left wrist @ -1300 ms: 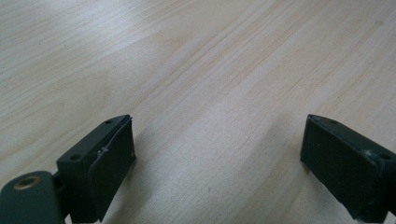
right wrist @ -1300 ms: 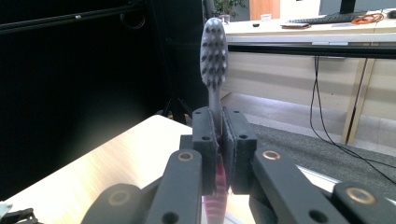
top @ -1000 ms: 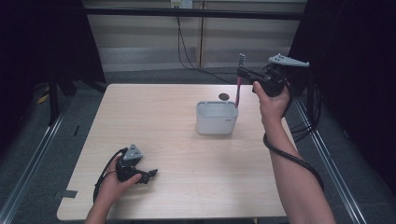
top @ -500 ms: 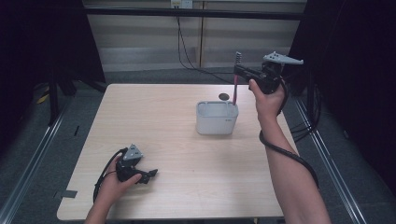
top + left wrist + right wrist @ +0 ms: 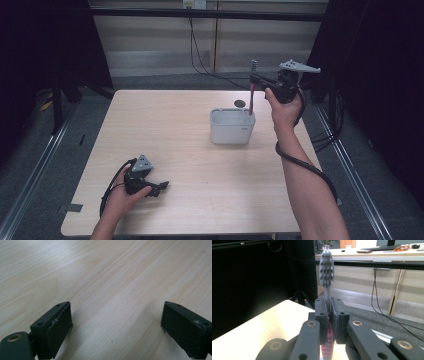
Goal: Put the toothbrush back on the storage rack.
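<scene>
So far: right gripper (image 5: 253, 81) pinches the toothbrush (image 5: 326, 267) upright, its tip just inside the holder (image 5: 232, 134) below.
Left gripper (image 5: 159, 188): wide open, empty.
Left to do: lower brush, let go.

Pale matt wood-grain table (image 5: 165, 130), smooth white plastic holder (image 5: 231, 133), grey-bristled plastic toothbrush (image 5: 326, 267).
</scene>
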### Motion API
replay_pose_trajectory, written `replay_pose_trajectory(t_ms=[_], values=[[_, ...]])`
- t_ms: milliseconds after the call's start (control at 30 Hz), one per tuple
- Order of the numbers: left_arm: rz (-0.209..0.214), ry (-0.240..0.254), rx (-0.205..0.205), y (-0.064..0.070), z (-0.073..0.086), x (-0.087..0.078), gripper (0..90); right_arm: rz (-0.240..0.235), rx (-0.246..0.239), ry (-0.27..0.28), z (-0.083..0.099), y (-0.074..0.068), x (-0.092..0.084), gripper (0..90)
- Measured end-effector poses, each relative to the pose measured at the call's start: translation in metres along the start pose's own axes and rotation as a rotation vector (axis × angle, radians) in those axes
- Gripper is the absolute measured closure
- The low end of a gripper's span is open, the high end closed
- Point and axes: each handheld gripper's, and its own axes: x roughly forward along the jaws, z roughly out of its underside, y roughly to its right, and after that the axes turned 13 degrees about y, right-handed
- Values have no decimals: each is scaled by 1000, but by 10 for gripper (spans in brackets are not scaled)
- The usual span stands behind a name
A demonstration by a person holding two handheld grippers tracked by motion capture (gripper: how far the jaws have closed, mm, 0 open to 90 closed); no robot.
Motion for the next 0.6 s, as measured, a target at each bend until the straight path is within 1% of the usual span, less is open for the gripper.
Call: replay_pose_trajectory(t_ms=[100, 500, 533, 600], values=[[0, 0, 1, 0, 0, 0, 94, -1, 13, 1, 5, 1, 0, 844], [0, 0, 0, 0, 0, 0, 94, -1, 8, -10, 17, 2, 1, 844], [3, 1, -7, 0, 0, 0, 94, -1, 7, -11, 18, 2, 0, 843], [3, 2, -8, 1, 0, 0, 94, 1, 7, -12, 19, 2, 0, 843]])
